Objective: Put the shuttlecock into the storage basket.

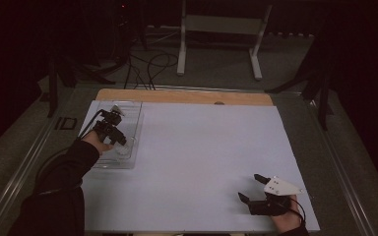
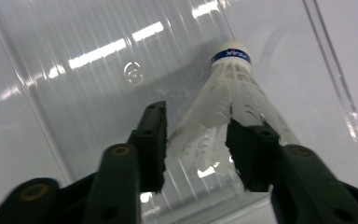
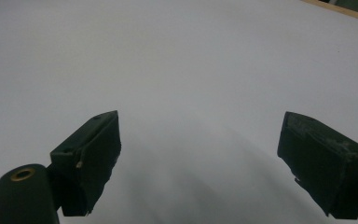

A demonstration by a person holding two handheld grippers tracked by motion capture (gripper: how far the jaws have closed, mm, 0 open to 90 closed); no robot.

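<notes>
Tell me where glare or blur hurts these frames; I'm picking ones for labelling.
High view: dim, dark surroundings, tray hard to make out. Left gripper view: bright streaks of glare on the tray, shuttlecock sharp, held in the left claw. Right gripper view: soft, featureless table, right claw open.

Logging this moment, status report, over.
Left gripper shut on shuttlecock over clear tray. Right gripper open, idle on white table. Nothing obstructing.

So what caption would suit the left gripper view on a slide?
Left tool grips the white plastic shuttlecock by its skirt, cork tip pointing away, over a clear ribbed plastic tray.
</notes>
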